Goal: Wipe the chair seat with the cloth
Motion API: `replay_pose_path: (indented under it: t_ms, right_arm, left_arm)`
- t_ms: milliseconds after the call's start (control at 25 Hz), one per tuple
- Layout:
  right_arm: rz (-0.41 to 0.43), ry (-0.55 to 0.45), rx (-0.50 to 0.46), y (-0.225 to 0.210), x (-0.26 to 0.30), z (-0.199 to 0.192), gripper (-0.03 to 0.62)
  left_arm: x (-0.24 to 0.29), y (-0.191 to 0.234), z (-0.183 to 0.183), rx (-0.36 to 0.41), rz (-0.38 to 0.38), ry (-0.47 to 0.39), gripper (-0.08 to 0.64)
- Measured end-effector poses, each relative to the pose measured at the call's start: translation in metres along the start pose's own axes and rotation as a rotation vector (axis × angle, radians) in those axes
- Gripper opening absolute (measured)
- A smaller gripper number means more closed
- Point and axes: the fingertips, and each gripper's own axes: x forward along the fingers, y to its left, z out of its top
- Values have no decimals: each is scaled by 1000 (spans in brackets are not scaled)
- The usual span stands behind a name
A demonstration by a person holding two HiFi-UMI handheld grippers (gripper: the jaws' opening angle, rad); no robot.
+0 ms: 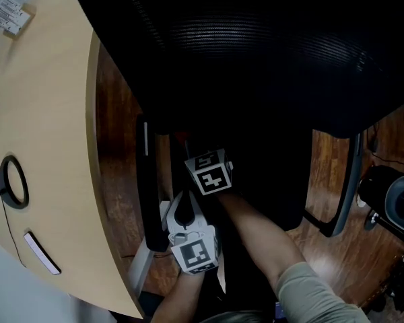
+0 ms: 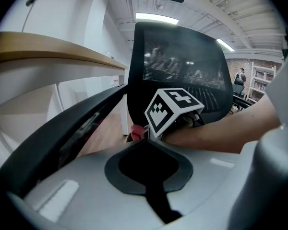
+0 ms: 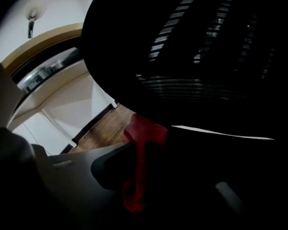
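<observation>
A black office chair fills the head view, its mesh backrest (image 1: 256, 46) above the dark seat (image 1: 266, 187). My right gripper (image 1: 192, 155) is low over the seat's left part, close under the backrest, its marker cube facing up. In the right gripper view a red cloth (image 3: 143, 133) hangs between its jaws, which are shut on it. The left gripper view shows that cloth (image 2: 138, 131) beside the right gripper's cube. My left gripper (image 1: 182, 214) sits just behind the right one, by the left armrest (image 1: 143, 180). Whether its jaws are open does not show.
A light wooden desk (image 1: 47, 133) curves along the left, close to the chair, with a black ring (image 1: 13, 180) and a white strip (image 1: 40, 253) on it. The right armrest (image 1: 347, 180) stands over wooden floor. A dark round object (image 1: 390, 200) sits at far right.
</observation>
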Motion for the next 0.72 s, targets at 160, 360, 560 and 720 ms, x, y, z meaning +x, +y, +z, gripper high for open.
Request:
replay_pose_path:
  t_ms: [160, 360, 560, 720]
  right_arm:
    - [-53, -12, 34, -33, -19, 2, 64]
    - [-137, -9, 89, -91, -56, -7, 64]
    - [-260, -11, 154, -166, -104, -28, 64]
    - [-377, 0, 199, -225, -147, -44, 64]
  left_arm:
    - [2, -17, 4, 21, -29, 17, 5]
    - [4, -48, 18, 52, -72, 17, 5]
    - [7, -88, 30, 74, -129, -2, 6]
    - [10, -120, 35, 89, -184, 13, 6]
